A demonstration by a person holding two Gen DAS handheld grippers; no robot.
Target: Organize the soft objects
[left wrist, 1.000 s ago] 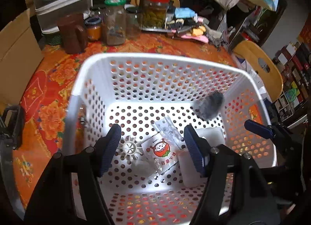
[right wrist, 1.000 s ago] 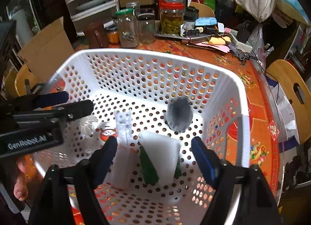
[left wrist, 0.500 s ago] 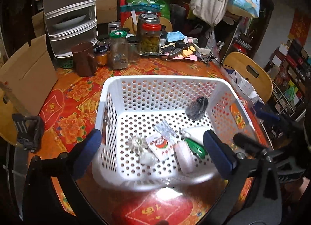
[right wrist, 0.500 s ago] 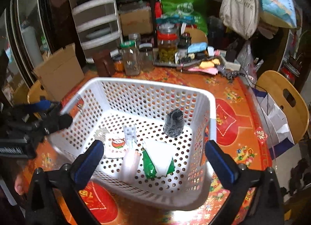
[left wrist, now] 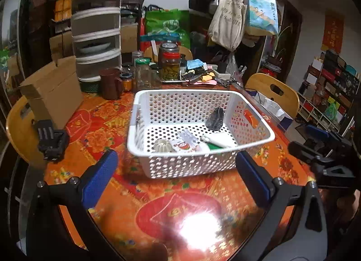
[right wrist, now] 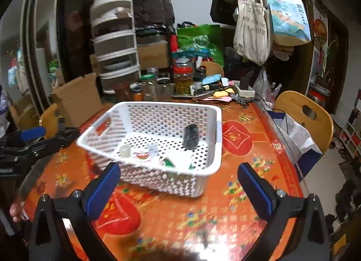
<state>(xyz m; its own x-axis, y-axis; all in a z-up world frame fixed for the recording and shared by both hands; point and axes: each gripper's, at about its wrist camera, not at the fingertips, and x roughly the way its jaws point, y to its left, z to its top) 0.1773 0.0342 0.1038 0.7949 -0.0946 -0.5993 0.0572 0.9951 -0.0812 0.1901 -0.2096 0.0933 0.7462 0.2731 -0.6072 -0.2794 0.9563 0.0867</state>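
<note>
A white perforated basket (left wrist: 191, 166) (right wrist: 212, 139) stands on the orange flowered table. Inside lie a dark fuzzy object (left wrist: 214, 118) (right wrist: 190, 137), a white ridged piece (left wrist: 161, 146), a small packet with a red print (left wrist: 183, 146) (right wrist: 142, 155), a clear bag (left wrist: 188, 136) and a white-and-green pack (left wrist: 216, 142) (right wrist: 168, 161). My left gripper (left wrist: 176, 177) is open and empty, held back in front of the basket. My right gripper (right wrist: 178, 184) is open and empty, also in front of it. The right gripper shows at the right edge of the left wrist view (left wrist: 320, 148).
Glass jars (left wrist: 169, 67), a brown mug (left wrist: 110, 84) and clutter stand behind the basket. A cardboard box (left wrist: 54, 94) and a black device (left wrist: 50, 140) sit at the left. Wooden chairs (left wrist: 274, 94) (right wrist: 304, 116) flank the table.
Both grippers have pulled up and back out of the basket, opening wider. The objects now lie in the basket, seen from farther away.
</note>
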